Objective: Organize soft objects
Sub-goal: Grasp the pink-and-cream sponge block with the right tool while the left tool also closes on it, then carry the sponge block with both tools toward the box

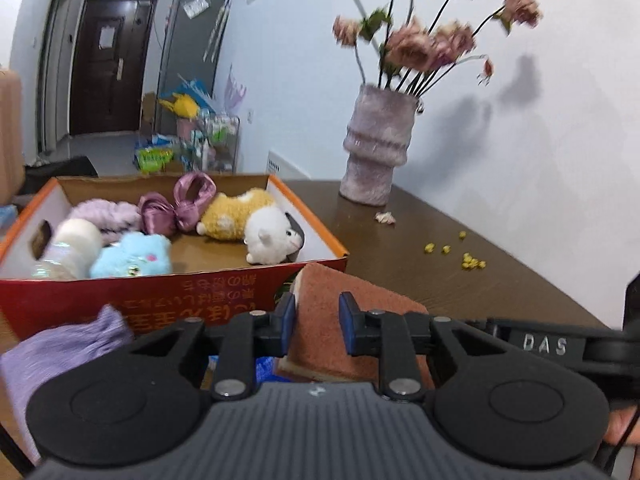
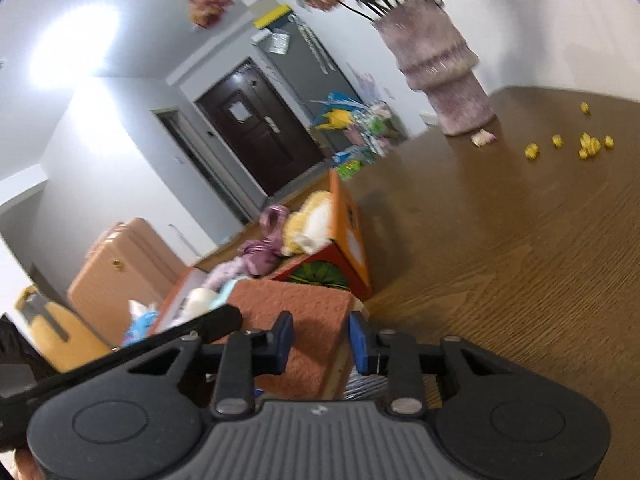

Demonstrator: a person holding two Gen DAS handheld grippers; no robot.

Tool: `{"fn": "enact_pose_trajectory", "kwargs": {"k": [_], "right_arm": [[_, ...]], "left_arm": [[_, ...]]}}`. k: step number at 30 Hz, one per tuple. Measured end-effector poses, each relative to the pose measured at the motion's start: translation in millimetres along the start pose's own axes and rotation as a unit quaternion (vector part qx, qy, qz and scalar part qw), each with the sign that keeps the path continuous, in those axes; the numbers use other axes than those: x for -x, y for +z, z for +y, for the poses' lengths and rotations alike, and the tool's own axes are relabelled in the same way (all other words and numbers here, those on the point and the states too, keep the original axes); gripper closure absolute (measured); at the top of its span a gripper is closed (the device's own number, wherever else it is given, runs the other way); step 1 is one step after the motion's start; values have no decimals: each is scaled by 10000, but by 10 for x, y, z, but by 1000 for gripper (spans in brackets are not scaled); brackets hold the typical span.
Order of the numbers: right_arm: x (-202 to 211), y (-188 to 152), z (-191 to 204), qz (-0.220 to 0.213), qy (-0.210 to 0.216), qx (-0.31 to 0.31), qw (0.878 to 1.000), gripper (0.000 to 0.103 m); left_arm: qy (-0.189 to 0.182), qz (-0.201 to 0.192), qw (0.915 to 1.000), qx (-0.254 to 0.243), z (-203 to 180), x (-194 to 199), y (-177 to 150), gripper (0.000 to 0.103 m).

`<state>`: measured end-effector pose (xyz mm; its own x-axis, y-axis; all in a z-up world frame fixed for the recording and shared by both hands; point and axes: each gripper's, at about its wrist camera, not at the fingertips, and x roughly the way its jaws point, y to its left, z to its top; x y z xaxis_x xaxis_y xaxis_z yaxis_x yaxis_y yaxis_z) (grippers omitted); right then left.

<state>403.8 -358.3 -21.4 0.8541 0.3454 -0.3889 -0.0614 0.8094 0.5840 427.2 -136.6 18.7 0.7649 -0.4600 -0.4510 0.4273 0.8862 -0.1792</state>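
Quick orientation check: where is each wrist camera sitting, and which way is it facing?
Left wrist view: behind the left tool, facing the open box of plush toys and vase; a hand shows at the right edge.
Right wrist view: rolled, behind the right tool, facing box corner, door and table.
Shared: the rust-brown towel between both tools, box, vase.

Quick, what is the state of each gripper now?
Left gripper: closed on the brown towel.
Right gripper: closed on the same towel.
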Motion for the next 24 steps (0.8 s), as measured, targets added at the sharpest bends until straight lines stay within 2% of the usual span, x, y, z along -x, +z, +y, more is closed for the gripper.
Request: {"fn": "enact_pose_trajectory", "kwargs": {"k": [3, 8, 13, 17, 24], "right_arm": [[216, -53, 152, -63, 103, 332, 9994, 75], [575, -252, 375, 46, 224, 748, 9969, 76], [859, -514, 500, 209, 322, 922, 9950, 76], [961, -653, 599, 177, 233, 1123, 9932, 76], [928, -619, 645, 105, 259, 1114, 9934, 75]], "left_arm": [[31, -147, 9999, 68, -77, 353, -118, 79], [63, -174, 9994, 303, -153, 856, -385, 80], [63, -183, 9983, 554, -175, 1252, -704, 80], [121, -130, 9982, 581, -189, 1355, -818, 80], [97, -256, 9974, 661, -123, 1348, -732, 80]]}}
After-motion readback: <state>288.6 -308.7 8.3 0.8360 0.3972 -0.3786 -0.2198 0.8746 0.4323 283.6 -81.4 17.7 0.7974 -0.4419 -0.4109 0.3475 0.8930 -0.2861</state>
